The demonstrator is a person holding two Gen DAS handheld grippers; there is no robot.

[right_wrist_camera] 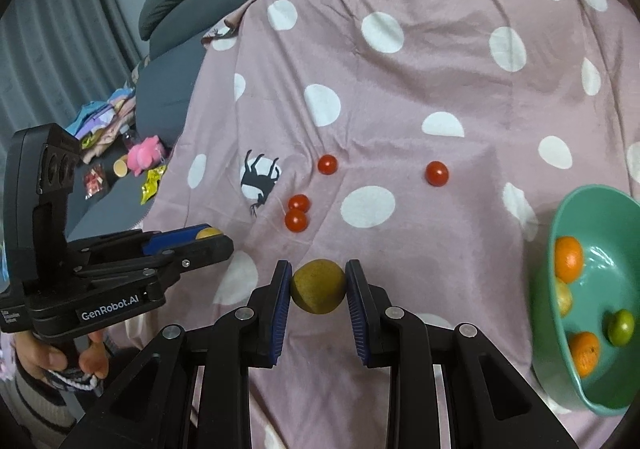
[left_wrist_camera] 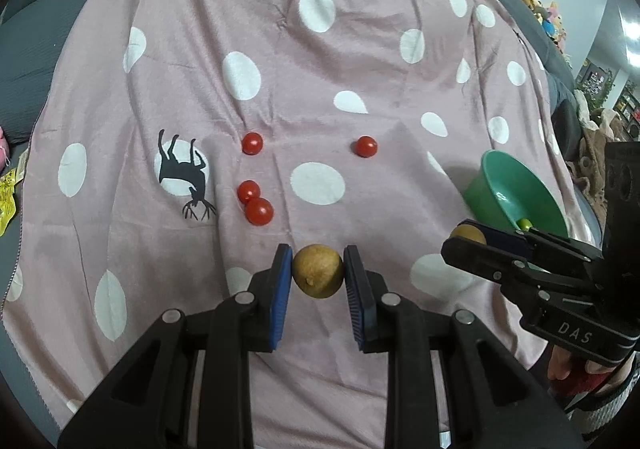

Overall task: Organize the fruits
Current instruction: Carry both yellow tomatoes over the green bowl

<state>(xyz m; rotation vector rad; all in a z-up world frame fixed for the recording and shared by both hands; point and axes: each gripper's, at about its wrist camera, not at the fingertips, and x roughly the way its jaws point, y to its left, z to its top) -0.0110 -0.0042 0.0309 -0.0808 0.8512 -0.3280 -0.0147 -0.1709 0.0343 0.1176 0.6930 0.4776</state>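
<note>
Fruits lie scattered: four cherry tomatoes [left_wrist_camera: 252, 143] rest mid-frame on the pink dotted blanket [left_wrist_camera: 280, 69]. My left gripper [left_wrist_camera: 318, 273] has its jaws clenched on a brown-yellow fruit [left_wrist_camera: 318, 271] at lower centre; my right gripper [right_wrist_camera: 318, 285] grips a second brown-yellow fruit [right_wrist_camera: 318, 286]. At right, the green bowl [right_wrist_camera: 568, 225] holds oranges [right_wrist_camera: 569, 259] and a green fruit [right_wrist_camera: 621, 327].

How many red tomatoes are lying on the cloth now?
4: one far left, one far right, and two touching nearer. None looks hidden.
</note>
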